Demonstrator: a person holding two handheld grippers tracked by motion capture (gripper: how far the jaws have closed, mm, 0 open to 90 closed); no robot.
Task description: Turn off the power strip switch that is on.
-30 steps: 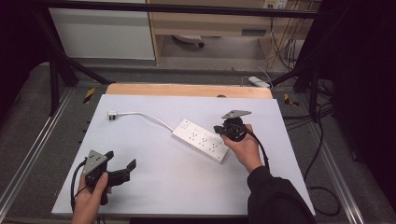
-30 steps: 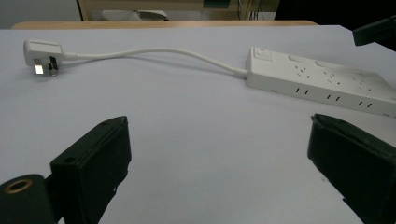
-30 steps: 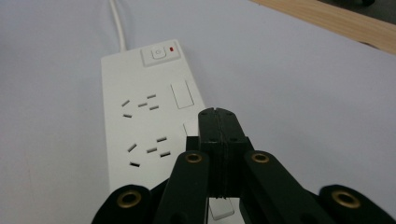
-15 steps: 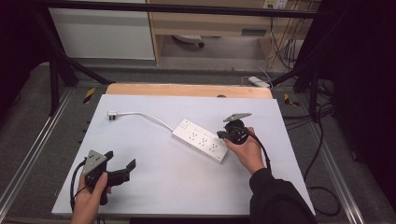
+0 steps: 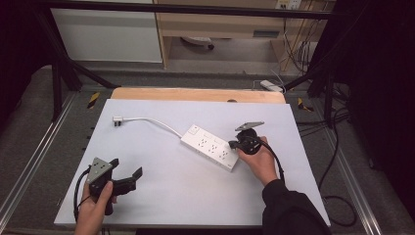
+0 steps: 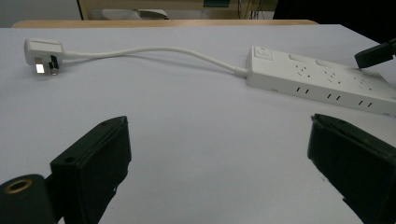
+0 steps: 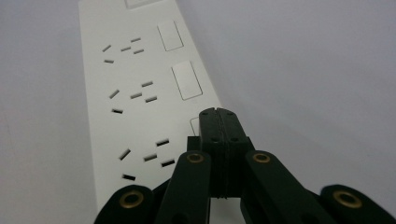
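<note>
A white sheet (image 5: 161, 196) covers most of the table, and a strip of bare wooden tabletop (image 5: 195, 94) shows along its far edge. On the sheet, a little right of the middle, a white power strip (image 5: 210, 148) lies flat at a slant, its near end toward the person's right hand. It carries a row of socket groups, each with its own flat rocker switch (image 7: 187, 80) beside it. A white cord (image 5: 151, 122) leaves the strip's far end and curves across the sheet toward the left, ending in a white plug (image 5: 117, 120) that lies on its side with its metal pins showing in the left gripper view. The right gripper (image 5: 235, 145) is at the strip's near end; its jaws are pressed fully together with nothing between them, and in the right gripper view the closed tip (image 7: 219, 116) sits at the nearest rocker switch, covering most of it; whether it actually presses on the switch cannot be told. The left gripper (image 5: 128, 172) is held low at the near left part of the sheet, well apart from the strip, with its jaws spread wide and nothing between them, pointing across the bare sheet toward the cord and strip.
</note>
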